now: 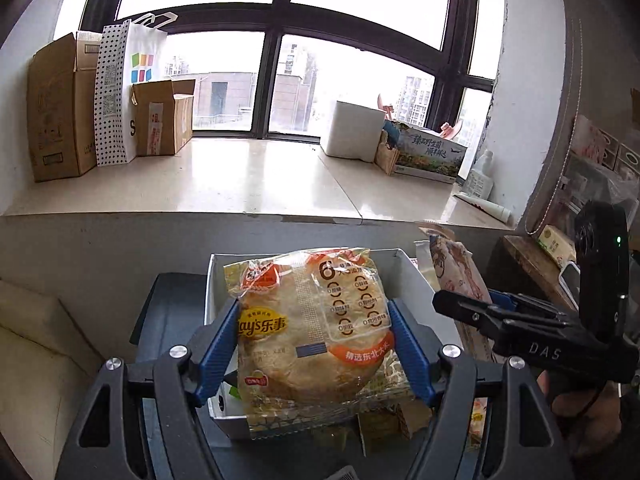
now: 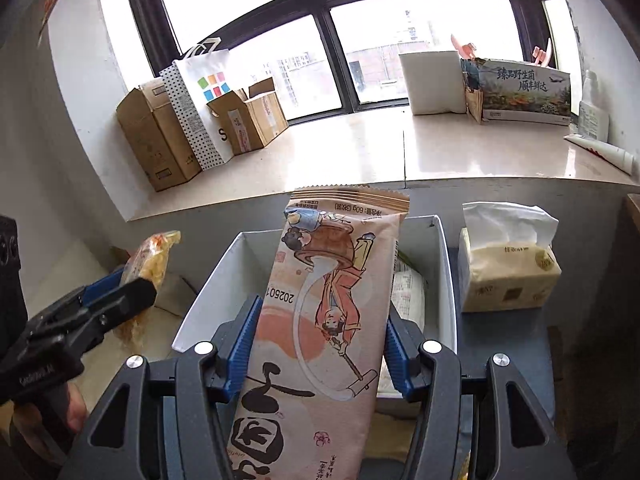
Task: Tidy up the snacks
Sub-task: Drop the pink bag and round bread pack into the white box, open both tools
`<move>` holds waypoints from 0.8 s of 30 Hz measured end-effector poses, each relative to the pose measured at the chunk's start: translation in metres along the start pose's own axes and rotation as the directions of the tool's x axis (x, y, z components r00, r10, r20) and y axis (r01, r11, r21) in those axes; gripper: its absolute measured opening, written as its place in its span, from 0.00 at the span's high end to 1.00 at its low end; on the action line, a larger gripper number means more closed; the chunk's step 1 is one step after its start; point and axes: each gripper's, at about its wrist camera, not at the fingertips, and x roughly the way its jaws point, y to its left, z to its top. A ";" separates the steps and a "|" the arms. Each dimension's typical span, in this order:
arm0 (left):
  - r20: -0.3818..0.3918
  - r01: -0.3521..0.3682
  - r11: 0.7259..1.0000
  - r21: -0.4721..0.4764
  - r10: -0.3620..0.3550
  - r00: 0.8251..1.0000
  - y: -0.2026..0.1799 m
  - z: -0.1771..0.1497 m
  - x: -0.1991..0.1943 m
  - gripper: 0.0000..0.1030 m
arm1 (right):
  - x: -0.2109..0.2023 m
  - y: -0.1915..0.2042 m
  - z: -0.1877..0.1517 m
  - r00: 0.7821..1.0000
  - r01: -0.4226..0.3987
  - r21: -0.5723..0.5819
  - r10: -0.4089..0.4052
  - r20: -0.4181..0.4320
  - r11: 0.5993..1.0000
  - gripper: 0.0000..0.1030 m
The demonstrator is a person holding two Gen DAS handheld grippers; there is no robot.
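Observation:
My left gripper (image 1: 312,344) is shut on a clear Lay's rice-cracker packet (image 1: 308,332) and holds it above a white open box (image 1: 216,276). My right gripper (image 2: 320,348) is shut on a long pink snack packet (image 2: 324,304) with cartoon figures, held above the same white box (image 2: 444,264). In the left wrist view the right gripper (image 1: 460,304) shows at right with the pink packet (image 1: 456,268). In the right wrist view the left gripper (image 2: 136,288) shows at left with the cracker packet (image 2: 148,260). Another white packet (image 2: 408,296) lies inside the box.
A tissue pack (image 2: 508,264) stands right of the box. The window ledge (image 1: 240,176) behind holds cardboard boxes (image 1: 56,108), a dotted paper bag (image 1: 116,92), a white foam box (image 1: 352,128) and a printed carton (image 1: 432,152). A cream cushion (image 1: 36,340) lies at left.

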 end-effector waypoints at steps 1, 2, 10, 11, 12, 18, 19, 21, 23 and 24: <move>-0.008 -0.001 1.000 -0.006 0.001 1.000 0.003 0.002 0.011 0.25 | 0.010 -0.003 0.009 1.000 0.006 0.004 -0.006 -0.009 1.000 0.41; -0.021 -0.006 1.000 -0.008 0.006 1.000 0.005 0.003 0.021 0.25 | 0.021 -0.006 0.017 0.999 0.011 0.005 -0.011 -0.031 1.000 0.41; -0.059 -0.026 0.999 -0.036 0.024 0.998 0.022 -0.005 0.053 0.00 | 0.069 -0.009 0.025 0.991 0.096 -0.032 -0.099 -0.089 0.995 0.07; -0.060 -0.010 0.999 -0.042 0.008 0.998 0.025 -0.008 0.052 0.00 | 0.066 -0.012 0.024 0.991 0.114 -0.011 -0.115 -0.067 0.993 0.06; -0.061 -0.005 0.999 -0.043 0.002 0.998 0.026 -0.010 0.052 0.00 | 0.064 -0.017 0.023 0.993 0.106 0.018 -0.104 -0.058 0.994 0.06; -0.074 -0.025 0.999 -0.040 0.022 0.997 0.026 -0.017 0.051 0.00 | 0.058 -0.030 0.018 0.996 0.068 0.116 -0.061 -0.069 0.991 0.06; -0.072 -0.026 0.999 -0.038 0.023 0.997 0.025 -0.017 0.050 0.00 | 0.057 -0.029 0.017 0.996 0.065 0.109 -0.057 -0.074 0.992 0.06; -0.070 -0.025 0.999 -0.035 0.022 0.997 0.022 -0.017 0.046 0.00 | 0.055 -0.027 0.015 0.995 0.063 0.104 -0.054 -0.087 0.993 0.06; -0.067 -0.018 1.000 -0.026 0.016 0.998 0.018 -0.018 0.037 0.00 | 0.047 -0.025 0.012 0.995 0.059 0.107 -0.050 -0.089 0.993 0.06; -0.059 -0.022 1.000 -0.016 0.021 0.998 0.015 -0.021 0.030 0.00 | 0.041 -0.023 0.009 0.996 0.049 0.108 -0.041 -0.080 0.993 0.06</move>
